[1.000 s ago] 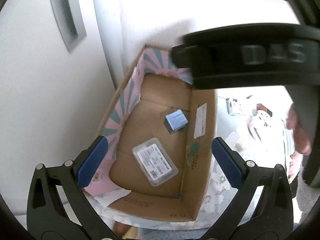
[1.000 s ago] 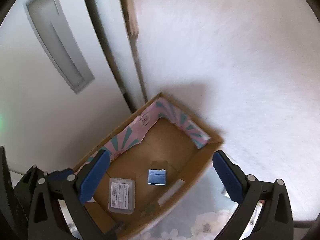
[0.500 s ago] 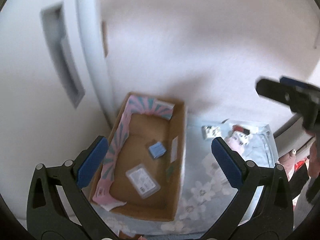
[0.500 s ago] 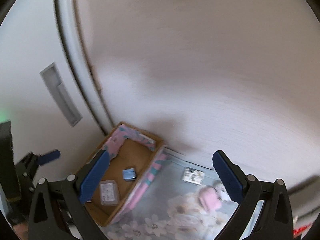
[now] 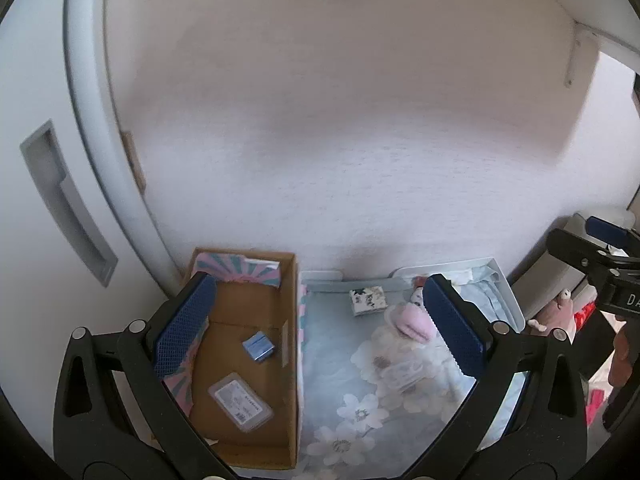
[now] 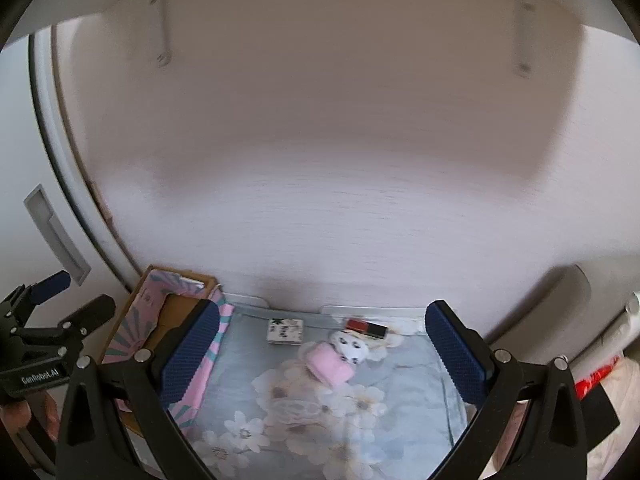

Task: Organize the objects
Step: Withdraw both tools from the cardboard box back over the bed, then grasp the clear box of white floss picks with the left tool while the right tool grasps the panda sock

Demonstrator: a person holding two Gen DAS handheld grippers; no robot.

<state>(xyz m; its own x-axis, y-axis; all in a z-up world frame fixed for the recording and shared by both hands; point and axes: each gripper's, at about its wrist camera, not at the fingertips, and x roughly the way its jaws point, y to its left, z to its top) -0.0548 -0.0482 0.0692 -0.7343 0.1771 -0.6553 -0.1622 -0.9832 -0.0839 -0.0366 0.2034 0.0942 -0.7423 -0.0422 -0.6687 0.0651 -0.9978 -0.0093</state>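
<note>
Pale wall is filling most of both views, with a floral cloth [image 6: 320, 420] lying over the desk at its foot. I am looking down on the box [image 5: 294, 360] at the left of the cloth; it is already holding a blue cube [image 5: 258, 345] and a clear case [image 5: 240, 397], which I am reading as the sorted part. Outside it, on the cloth, a patterned pack [image 6: 285, 331], a pink plush [image 6: 334, 362] and a red-and-black bar [image 6: 367, 327] are lying near the wall, so I am judging the job roughly partway, with these three left to move. A clear wrapper may be lying nearer me, but I cannot tell.

My left claw [image 5: 320, 336] is hovering high with its jaws spread wide, holding nothing and touching nothing. My right claw [image 6: 328, 360] is likewise gaping wide and empty, framing the plush from well above.
</note>
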